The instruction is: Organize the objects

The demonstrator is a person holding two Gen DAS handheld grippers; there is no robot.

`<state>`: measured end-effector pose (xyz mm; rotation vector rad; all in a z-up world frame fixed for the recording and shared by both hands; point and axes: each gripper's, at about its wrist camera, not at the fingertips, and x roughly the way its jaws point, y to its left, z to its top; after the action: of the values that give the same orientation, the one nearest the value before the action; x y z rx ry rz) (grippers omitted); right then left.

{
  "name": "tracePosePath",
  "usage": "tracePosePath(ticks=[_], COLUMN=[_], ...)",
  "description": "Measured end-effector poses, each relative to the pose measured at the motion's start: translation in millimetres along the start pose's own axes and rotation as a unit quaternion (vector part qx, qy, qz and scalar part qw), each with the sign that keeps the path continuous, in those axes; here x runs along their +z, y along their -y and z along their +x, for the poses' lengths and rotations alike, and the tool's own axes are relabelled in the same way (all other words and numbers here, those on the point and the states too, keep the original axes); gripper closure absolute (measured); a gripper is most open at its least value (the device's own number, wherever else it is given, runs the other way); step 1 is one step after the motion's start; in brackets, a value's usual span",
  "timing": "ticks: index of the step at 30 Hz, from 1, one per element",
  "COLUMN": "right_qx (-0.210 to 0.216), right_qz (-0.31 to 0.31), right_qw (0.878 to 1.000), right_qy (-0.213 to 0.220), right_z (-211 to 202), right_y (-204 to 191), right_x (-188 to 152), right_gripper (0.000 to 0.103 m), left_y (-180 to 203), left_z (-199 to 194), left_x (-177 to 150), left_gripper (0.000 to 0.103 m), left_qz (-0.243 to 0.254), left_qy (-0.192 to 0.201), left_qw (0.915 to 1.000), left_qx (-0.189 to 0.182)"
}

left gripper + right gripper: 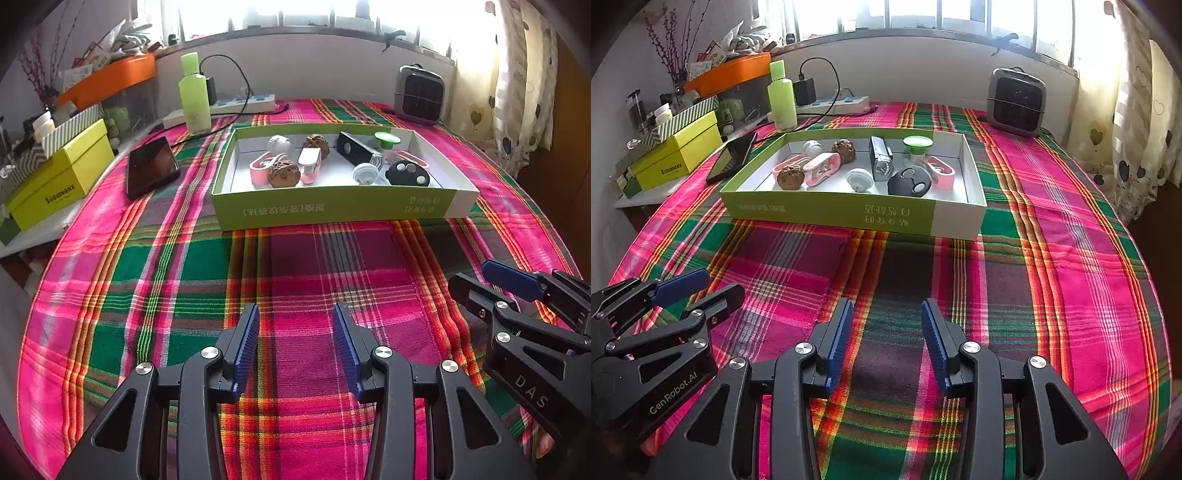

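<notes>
A shallow green and white box (332,208) (831,212) lies on the plaid cloth beyond both grippers. Inside it are two walnuts (282,174) (316,144), pink clips (309,164), a black block (356,147), a green-topped piece (387,139), white round pieces (365,173) and a black round fob (406,174). My left gripper (295,310) (720,284) hovers open over the cloth, nothing between its blue pads. My right gripper (887,304) (471,273) is beside it, also open and empty. Both are well short of the box.
A dark phone (151,166) lies left of the box. Behind stand a green bottle (194,96), a power strip (243,103) with a cable, and a grey heater (419,92). A yellow box (62,177) and orange bin (110,77) crowd the left side.
</notes>
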<state>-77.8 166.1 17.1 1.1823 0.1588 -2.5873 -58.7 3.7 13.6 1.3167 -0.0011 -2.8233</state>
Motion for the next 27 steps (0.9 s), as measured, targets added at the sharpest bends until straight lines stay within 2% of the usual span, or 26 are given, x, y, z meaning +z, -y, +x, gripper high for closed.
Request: tracePosePath(ticks=[11,12,14,22,27], right_qx=[-0.021,-0.022,-0.026,-0.026,-0.030], right_qz=[0.019,0.018,0.016,0.017,0.021], right_qw=[0.999,0.999,0.999,0.999,0.999], right_qy=[-0.017,-0.017,-0.020,-0.022,-0.023], right_z=[2.3,2.3,3.0,3.6,4.4], right_y=[9.8,9.5,8.3,8.6,10.2], right_x=[-3.8,-3.8,-3.8,-3.8,-3.9], right_gripper=[0.062,0.060,0.047,0.046,0.041], left_y=[1.8,1.3,2.8,4.6,6.0], left_z=[1.6,1.5,2.1,2.0,2.7], left_x=[-3.1,-3.2,-3.0,-2.7,-3.0], left_gripper=[0.060,0.057,0.052,0.047,0.045], left_qz=[-0.007,-0.008,-0.006,-0.004,-0.005], left_qy=[0.000,0.000,-0.002,-0.003,-0.003], left_qw=[1.0000,1.0000,1.0000,1.0000,1.0000], left_qx=[0.004,0.002,-0.003,0.000,-0.004])
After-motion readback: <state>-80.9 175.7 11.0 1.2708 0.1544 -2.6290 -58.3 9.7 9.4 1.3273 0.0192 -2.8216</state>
